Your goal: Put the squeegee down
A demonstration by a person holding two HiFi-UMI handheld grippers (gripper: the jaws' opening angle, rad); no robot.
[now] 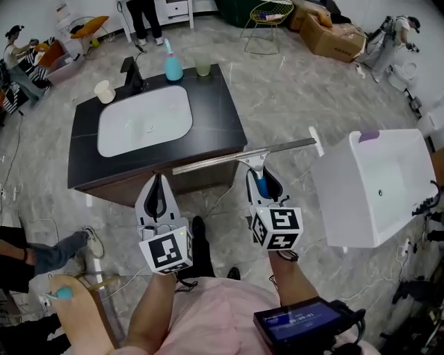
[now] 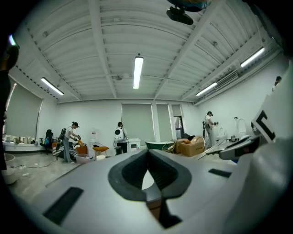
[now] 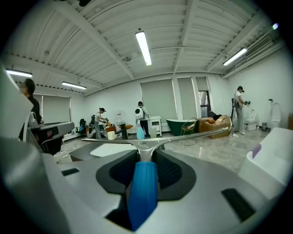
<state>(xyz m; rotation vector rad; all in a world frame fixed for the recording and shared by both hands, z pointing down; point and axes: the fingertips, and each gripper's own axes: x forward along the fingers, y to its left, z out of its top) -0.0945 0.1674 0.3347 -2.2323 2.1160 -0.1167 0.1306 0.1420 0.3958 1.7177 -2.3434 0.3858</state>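
While the squeegee (image 1: 257, 154) is not yet set down, we see it held off the floor by its blue handle (image 3: 143, 183). The right hand-held gripper (image 1: 262, 186) is clenched on that handle. In the right gripper view the handle fills the gap between the two jaws (image 3: 146, 157), and the metal neck rises out of them to the long blade. The blade lies crosswise and slightly tilted. In the head view its left part runs along the front edge of the dark desk (image 1: 222, 104) and its right end reaches toward a white tub (image 1: 374, 187). We cannot tell whether the blade touches the desk.

The left hand-held gripper (image 1: 158, 194) hangs just beside the right one, in front of the desk. In its own view the jaw tips (image 2: 147, 157) meet with nothing between them.

On the desk we see a white sink (image 1: 144, 119) with a black tap (image 1: 132, 75) behind it. A white cup (image 1: 105, 91) stands to the sink's left. A blue bottle (image 1: 173, 66) and a pale green cup (image 1: 202, 66) stand along the far edge. A purple thing (image 1: 368, 136) sits on the tub's rim. Further off on the marble floor (image 1: 291, 90) are a cardboard box (image 1: 331, 38) and a wire chair (image 1: 267, 17).
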